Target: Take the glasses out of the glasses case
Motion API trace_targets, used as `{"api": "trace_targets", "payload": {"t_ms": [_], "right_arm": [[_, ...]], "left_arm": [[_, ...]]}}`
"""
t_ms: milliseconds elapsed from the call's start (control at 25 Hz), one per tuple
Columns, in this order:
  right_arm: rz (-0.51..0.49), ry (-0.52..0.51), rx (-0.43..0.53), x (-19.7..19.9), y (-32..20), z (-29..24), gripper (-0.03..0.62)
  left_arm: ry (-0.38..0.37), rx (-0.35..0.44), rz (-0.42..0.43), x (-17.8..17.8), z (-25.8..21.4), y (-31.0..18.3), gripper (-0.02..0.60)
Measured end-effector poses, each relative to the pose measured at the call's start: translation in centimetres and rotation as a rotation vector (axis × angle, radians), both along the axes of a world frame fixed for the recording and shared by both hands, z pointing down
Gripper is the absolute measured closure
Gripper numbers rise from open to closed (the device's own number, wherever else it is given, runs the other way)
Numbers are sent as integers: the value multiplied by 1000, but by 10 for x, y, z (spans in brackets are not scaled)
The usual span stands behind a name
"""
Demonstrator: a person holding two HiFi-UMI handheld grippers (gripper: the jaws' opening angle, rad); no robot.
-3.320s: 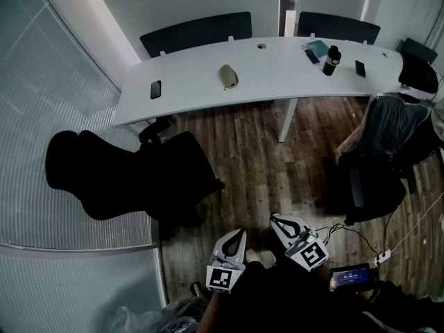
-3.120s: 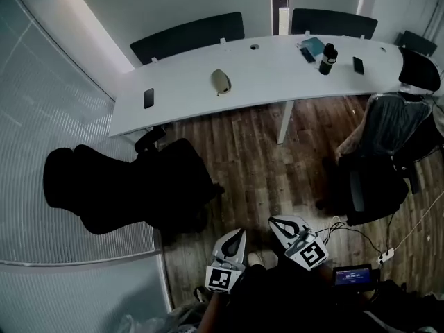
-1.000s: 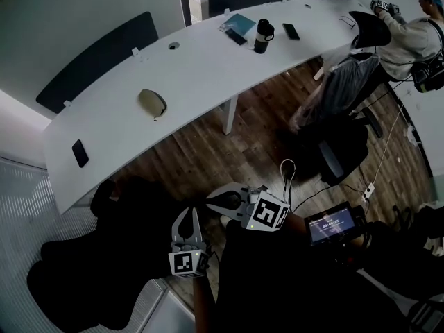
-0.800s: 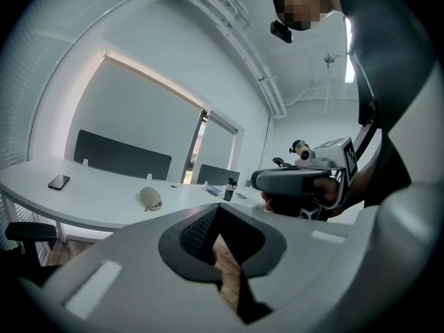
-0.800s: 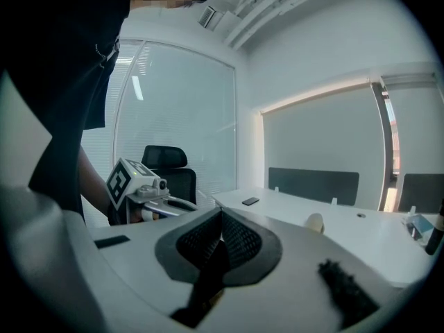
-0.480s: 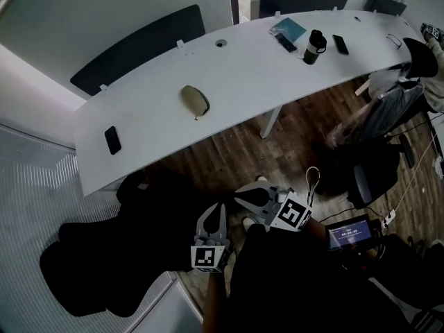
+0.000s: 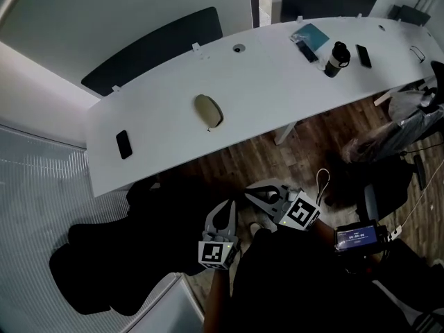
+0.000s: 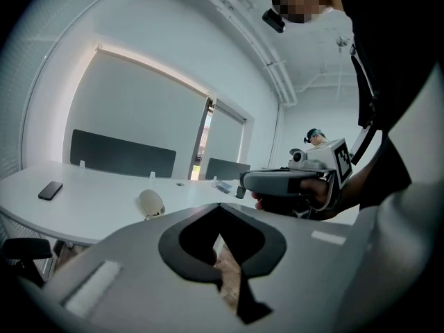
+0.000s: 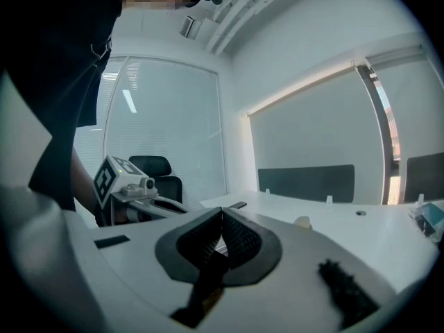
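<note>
- The left tool [image 7: 229, 203] was closed, its jaws meeting at the tips with nothing held between them.
- The right tool [image 7: 250, 191] was closed and empty as well. It was held just beside the left tool, their tips near each other but apart.
- A small lit screen [image 7: 357, 236] sat to the right of the right tool, close to the person's body.
- A black chair [image 7: 111, 269] stood to the left of the left tool on the wooden floor [image 7: 236, 165].
- Ahead of both tools and well apart from them, the long white table [image 7: 277, 89] curved across the room.
- The glasses case [image 7: 208, 111], a beige oval shell, lay on the table ahead of the left tool. It was shut, so its contents could not be seen, and neither tool touched it.
- A black phone [image 7: 124, 144] lay flat on the table, well to the left of the case and ahead-left of the left tool.
- Farther off, ahead-right of the right tool, a black bottle [image 7: 336, 59] stood upright with its lid on, its contents hidden.
- A second phone [image 7: 363, 55] lay just beside that bottle, and a teal booklet [image 7: 313, 33] lay just beyond it.
</note>
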State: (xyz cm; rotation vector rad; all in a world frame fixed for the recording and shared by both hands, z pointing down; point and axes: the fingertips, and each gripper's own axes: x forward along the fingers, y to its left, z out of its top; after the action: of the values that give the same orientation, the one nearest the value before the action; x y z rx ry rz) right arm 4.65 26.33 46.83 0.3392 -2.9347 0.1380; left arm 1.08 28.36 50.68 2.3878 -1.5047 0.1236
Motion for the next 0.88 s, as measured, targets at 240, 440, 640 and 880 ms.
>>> {"api": "trace_targets", "payload": {"t_ms": [240, 440, 640, 880], "right_arm": [[3, -29, -17, 21, -39, -1, 585], [25, -53, -40, 44, -69, -3, 585], [76, -77, -87, 73, -91, 9, 585], [151, -96, -106, 89, -115, 10, 585]], "left_arm": [[-7, -29, -36, 14, 2, -36, 576], [62, -75, -116, 26, 0, -73, 577], [82, -100, -143, 52, 0, -103, 576], [57, -132, -137, 53, 7, -119, 576]]}}
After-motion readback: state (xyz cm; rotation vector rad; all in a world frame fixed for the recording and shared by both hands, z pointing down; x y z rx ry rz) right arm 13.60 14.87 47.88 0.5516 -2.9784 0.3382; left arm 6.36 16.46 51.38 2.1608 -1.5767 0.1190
